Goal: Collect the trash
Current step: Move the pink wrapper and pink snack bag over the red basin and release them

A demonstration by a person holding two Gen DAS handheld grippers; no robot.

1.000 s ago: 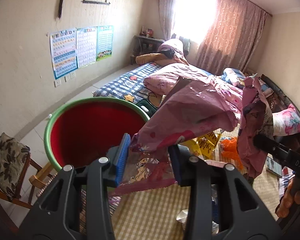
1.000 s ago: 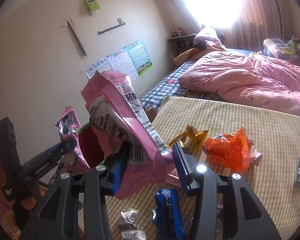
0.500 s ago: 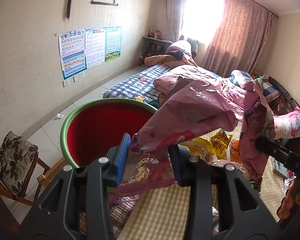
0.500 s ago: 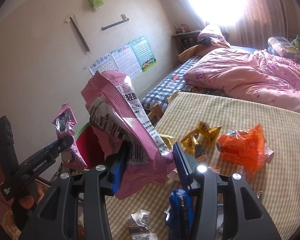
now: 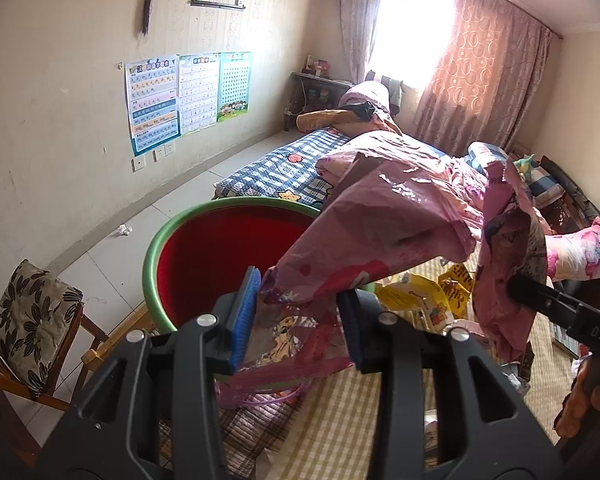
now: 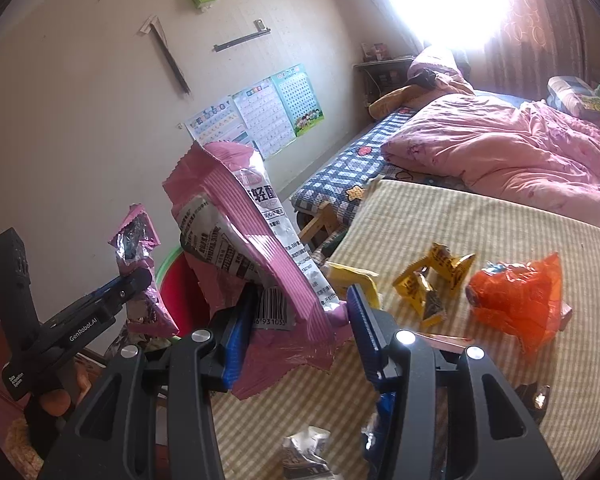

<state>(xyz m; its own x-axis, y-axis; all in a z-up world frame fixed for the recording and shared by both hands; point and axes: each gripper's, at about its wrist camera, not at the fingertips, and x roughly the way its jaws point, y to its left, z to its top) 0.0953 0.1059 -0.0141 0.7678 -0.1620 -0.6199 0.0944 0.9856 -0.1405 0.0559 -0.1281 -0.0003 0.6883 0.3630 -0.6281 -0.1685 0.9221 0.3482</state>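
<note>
- Left gripper [image 5: 298,316] is clamped on a crinkly pink cartoon-print wrapper [image 5: 380,240], which flops up and off to the right of its blue-padded fingers [image 5: 244,320].
- Right gripper [image 6: 300,320] has a pink snack bag [image 6: 244,240] with a barcode and white label. The bag stands up tall, pressed against the left pad; there's a gap on the right pad's side, so it reads more like pinched on one side than squeezed flat.
- Red basin with a green rim [image 5: 204,256] sits just ahead and left of the left gripper, below the wrapper. From the right wrist view only a sliver of it [image 6: 176,280] peeks out behind the bag, between the two grippers.
- Each gripper shows up in the other's camera: the right one [image 5: 540,300] off to the right with its bag [image 5: 504,260] hanging, the left one [image 6: 112,292] off to the left holding its wrapper [image 6: 140,280].
- Ahead and right of the right gripper, on the striped yellowish mat [image 6: 480,224]: yellow wrappers [image 6: 432,280], a crumpled orange bag [image 6: 520,300].
- Right under the right gripper: a silver crumpled wrapper [image 6: 304,452] and a blue packet [image 6: 380,408].
- Further back: pink quilt [image 6: 500,148] on a checked blue mattress [image 6: 340,168].
- Cushioned wooden chair [image 5: 32,320] sits low to the left of the left gripper.
</note>
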